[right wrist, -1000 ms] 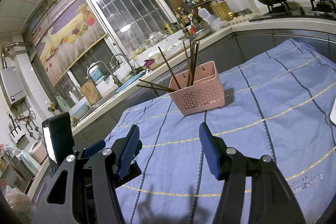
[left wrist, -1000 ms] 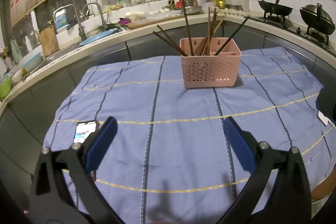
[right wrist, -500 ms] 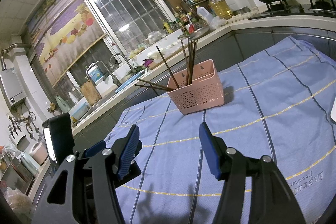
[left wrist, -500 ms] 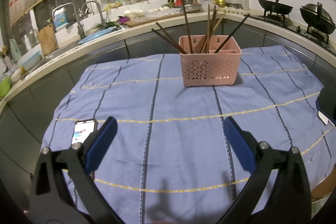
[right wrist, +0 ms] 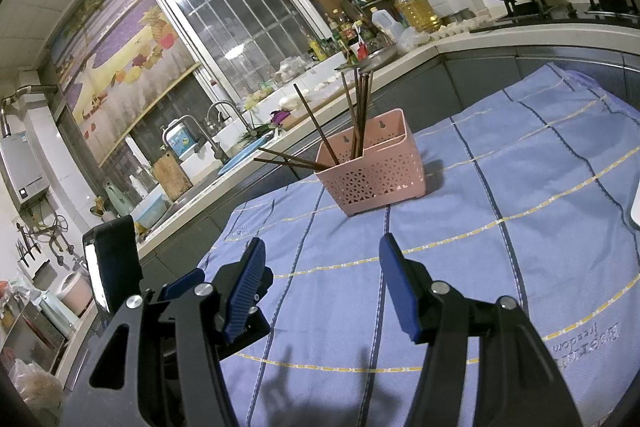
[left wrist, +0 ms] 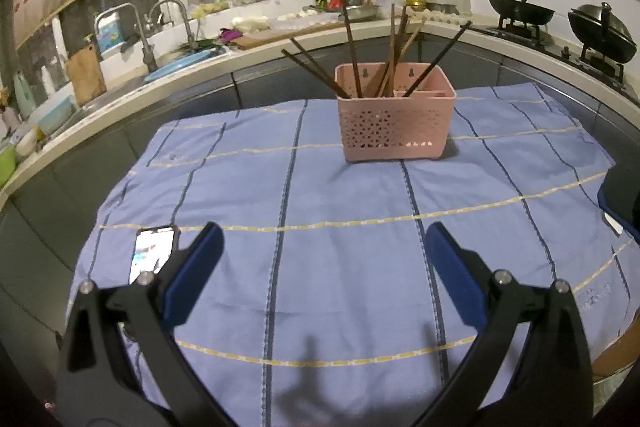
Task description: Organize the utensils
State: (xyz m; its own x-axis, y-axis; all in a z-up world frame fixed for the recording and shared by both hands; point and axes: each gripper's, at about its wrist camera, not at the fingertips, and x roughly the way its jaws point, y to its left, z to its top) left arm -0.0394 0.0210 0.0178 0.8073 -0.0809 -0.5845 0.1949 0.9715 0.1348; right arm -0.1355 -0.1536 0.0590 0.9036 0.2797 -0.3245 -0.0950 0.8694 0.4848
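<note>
Both claws idle and empty; chopsticks stowed in basket.

Left gripper (left wrist: 322, 255): jaws wide, nothing between them. Right gripper (right wrist: 320, 267): jaws partly spread, empty. Pink basket (left wrist: 394, 125) stands on the blue cloth (left wrist: 340, 211) well ahead of both claws, chopsticks (left wrist: 352, 43) leaning inside. Phone (left wrist: 154, 253) lies just beside the left claw's left finger.

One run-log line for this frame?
left gripper: open, empty | right gripper: open, empty | brown chopsticks: in pink perforated plastic basket
</note>
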